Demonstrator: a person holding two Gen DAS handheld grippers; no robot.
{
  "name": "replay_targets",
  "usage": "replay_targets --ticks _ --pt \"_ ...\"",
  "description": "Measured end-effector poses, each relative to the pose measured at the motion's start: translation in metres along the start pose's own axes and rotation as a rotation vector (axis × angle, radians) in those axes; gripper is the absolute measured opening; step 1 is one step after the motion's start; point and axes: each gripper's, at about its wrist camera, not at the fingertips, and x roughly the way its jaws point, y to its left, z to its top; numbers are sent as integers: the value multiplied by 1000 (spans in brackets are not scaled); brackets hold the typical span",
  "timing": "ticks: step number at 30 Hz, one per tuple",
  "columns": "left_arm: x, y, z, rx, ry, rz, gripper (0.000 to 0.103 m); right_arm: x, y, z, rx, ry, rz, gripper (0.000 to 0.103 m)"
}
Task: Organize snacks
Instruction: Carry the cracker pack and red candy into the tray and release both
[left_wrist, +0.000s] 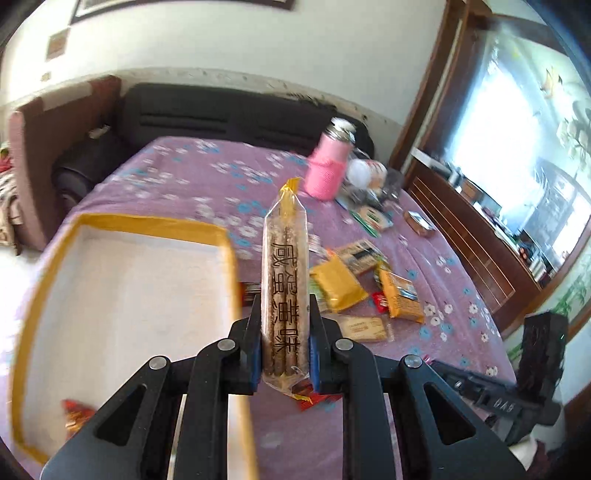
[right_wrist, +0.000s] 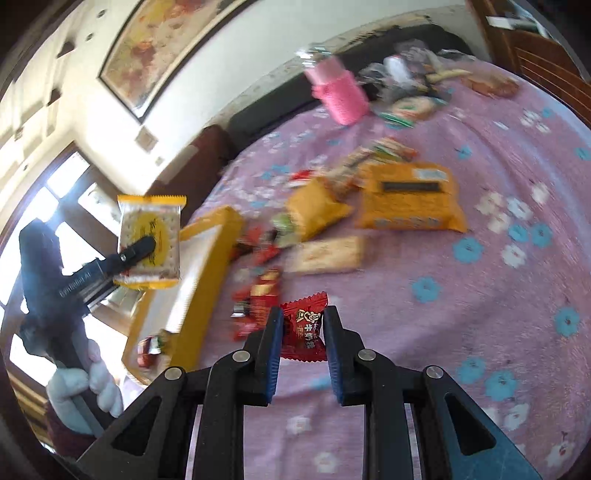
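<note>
Carrying snacks toward the yellow-rimmed tray (left_wrist: 122, 221), the left claw (left_wrist: 284, 332) clamps a cracker packet (left_wrist: 284, 280) and the right claw (right_wrist: 303, 332) a red candy (right_wrist: 303, 332), each needing release over it

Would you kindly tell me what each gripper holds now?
Left gripper: shut on yellow-edged clear cracker packet.
Right gripper: shut on small red candy wrapper.

- The left gripper (left_wrist: 284, 325), black with blue pads, stands clamped on a clear, yellow-ended cracker packet (left_wrist: 284, 280), held edge-on above the yellow-rimmed white tray (left_wrist: 122, 221).
- A pale-gloved hand (right_wrist: 79, 391) grips its handle.
- The right gripper (right_wrist: 303, 325) pinches a small red candy wrapper (right_wrist: 303, 328), right of that tray.
</note>
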Motion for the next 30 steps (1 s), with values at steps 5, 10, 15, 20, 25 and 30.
replay_targets --ticks 5,10,15,20,25,30 --pt "-32 51 -12 -66 -44 86 16 15 64 8 -111 39 73 22" --pt "-36 103 -28 -144 -19 156 16 56 125 6 -210 116 121 22" --pt "-26 139 -39 -194 25 203 17 116 180 -2 -314 208 114 22" --pt "-19 163 -41 -233 48 220 17 164 205 -7 -367 264 94 22" --pt "-24 176 -39 -267 31 200 17 194 220 -14 -400 309 87 25" --pt "-34 180 -41 -294 23 194 25 195 225 -15 -391 306 111 27"
